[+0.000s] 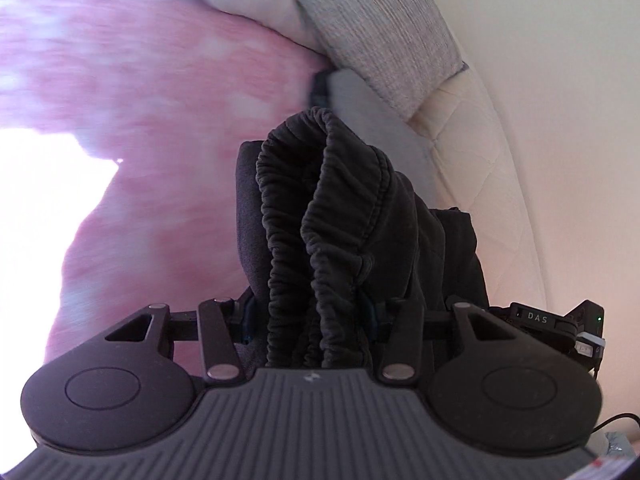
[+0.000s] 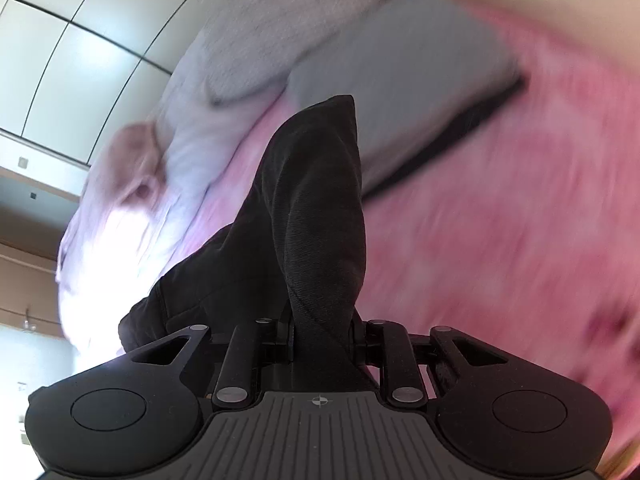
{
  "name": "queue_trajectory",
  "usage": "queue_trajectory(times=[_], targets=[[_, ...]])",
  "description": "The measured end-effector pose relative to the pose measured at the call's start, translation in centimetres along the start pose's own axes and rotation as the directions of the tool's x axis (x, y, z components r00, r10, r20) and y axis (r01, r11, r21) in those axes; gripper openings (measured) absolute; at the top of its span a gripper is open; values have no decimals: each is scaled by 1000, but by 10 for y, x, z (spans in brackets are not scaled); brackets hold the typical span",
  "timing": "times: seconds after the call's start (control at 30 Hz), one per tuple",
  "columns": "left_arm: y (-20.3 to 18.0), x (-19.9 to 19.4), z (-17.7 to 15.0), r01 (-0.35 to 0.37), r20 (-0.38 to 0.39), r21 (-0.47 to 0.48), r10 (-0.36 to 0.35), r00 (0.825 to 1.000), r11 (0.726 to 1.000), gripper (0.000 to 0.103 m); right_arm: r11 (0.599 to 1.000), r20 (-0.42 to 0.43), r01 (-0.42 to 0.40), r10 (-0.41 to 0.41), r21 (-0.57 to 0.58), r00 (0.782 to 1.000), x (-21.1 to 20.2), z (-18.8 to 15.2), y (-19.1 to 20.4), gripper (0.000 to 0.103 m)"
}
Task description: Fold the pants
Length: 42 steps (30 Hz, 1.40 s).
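Note:
Dark grey pants [image 1: 332,216] fill the middle of the left wrist view, their gathered elastic waistband bunched and standing up between the jaws of my left gripper [image 1: 308,316], which is shut on it. In the right wrist view a smooth, ungathered part of the same pants [image 2: 320,208] rises from my right gripper [image 2: 322,340], which is shut on the cloth. Both grippers hold the pants above a pink bedspread [image 1: 160,100]. The fingertips are hidden by fabric in both views.
A grey textured cushion [image 1: 380,36] and a flat grey pillow [image 1: 360,100] lie at the head of the bed beside a cream quilted headboard [image 1: 480,140]. White bedding [image 2: 168,152] is bunched at the left. White cabinet panels [image 2: 80,40] show behind.

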<state>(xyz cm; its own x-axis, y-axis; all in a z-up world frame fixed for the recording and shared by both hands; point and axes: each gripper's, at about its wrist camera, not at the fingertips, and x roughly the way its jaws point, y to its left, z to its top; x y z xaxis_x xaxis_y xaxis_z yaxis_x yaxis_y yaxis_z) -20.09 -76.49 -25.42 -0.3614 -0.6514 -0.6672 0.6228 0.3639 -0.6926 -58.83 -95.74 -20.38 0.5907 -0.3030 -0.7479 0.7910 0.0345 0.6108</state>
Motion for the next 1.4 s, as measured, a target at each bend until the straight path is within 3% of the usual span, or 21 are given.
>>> queue_trajectory(times=[0.17, 0.2, 0.23, 0.33, 0.4, 0.5, 0.73, 0.8, 0.87, 0.93, 0.97, 1.1, 1.17, 1.23, 1.27, 1.33, 1.37, 1.4], targets=[[-73, 98, 45, 40, 13, 20, -40, 999, 999, 43, 1000, 57, 10, -9, -14, 998, -7, 108, -38, 19], [-87, 116, 58, 42, 16, 29, -43, 999, 999, 43, 1000, 72, -3, 3, -12, 997, -3, 144, -48, 19], [-98, 132, 71, 44, 21, 41, -44, 999, 998, 43, 1000, 72, -3, 3, -12, 997, -3, 144, -48, 19], [-125, 174, 108, 43, 37, 53, -45, 998, 998, 42, 999, 86, -32, 35, -29, 996, 13, 207, -69, 19], [-136, 200, 134, 34, 44, 60, -37, 998, 998, 43, 999, 84, -36, 38, -30, 996, 21, 218, -70, 19], [-136, 222, 157, 20, 44, 60, -23, 999, 998, 43, 998, 68, -50, 52, -34, 996, 52, 254, -84, 19], [-124, 265, 197, -17, 33, 58, 15, 999, 998, 43, 998, 57, -57, 58, -25, 997, 90, 285, -103, 19], [-120, 276, 202, -28, 25, 61, 26, 999, 998, 44, 998, 58, -38, 40, -40, 997, 102, 288, -107, 24], [-115, 285, 203, -73, 27, 57, 72, 997, 996, 50, 997, 38, 59, -58, -47, 998, 120, 292, -112, 35], [-108, 296, 205, -162, 14, 43, 161, 987, 986, 54, 996, 62, 67, -63, -64, 996, 115, 288, -110, 41], [-105, 299, 207, -173, 0, 37, 173, 985, 984, 56, 996, 62, 67, -63, -64, 996, 115, 288, -110, 42], [-109, 282, 211, -172, 28, 97, 170, 985, 980, 59, 964, 191, 194, -159, -181, 969, 85, 290, -93, 43], [-123, 265, 211, -219, 90, 180, 205, 974, 959, 57, 920, 288, 283, -203, -270, 936, 75, 291, -76, 43], [-141, 248, 213, -282, 194, 261, 236, 952, 923, 43, 863, 357, 346, -212, -369, 910, 75, 291, -57, 43], [-150, 243, 216, -304, 243, 284, 239, 940, 909, 40, 840, 375, 355, -199, -410, 905, 80, 291, -49, 42], [-167, 243, 223, -330, 300, 326, 234, 925, 886, 29, 804, 377, 353, -175, -478, 909, 96, 291, -36, 31], [-175, 250, 225, -340, 306, 368, 233, 923, 865, 25, 791, 368, 357, -181, -497, 912, 105, 291, -32, 18], [-183, 262, 224, -356, 298, 414, 245, 923, 838, 21, 778, 358, 368, -197, -509, 913, 116, 291, -30, 14]])
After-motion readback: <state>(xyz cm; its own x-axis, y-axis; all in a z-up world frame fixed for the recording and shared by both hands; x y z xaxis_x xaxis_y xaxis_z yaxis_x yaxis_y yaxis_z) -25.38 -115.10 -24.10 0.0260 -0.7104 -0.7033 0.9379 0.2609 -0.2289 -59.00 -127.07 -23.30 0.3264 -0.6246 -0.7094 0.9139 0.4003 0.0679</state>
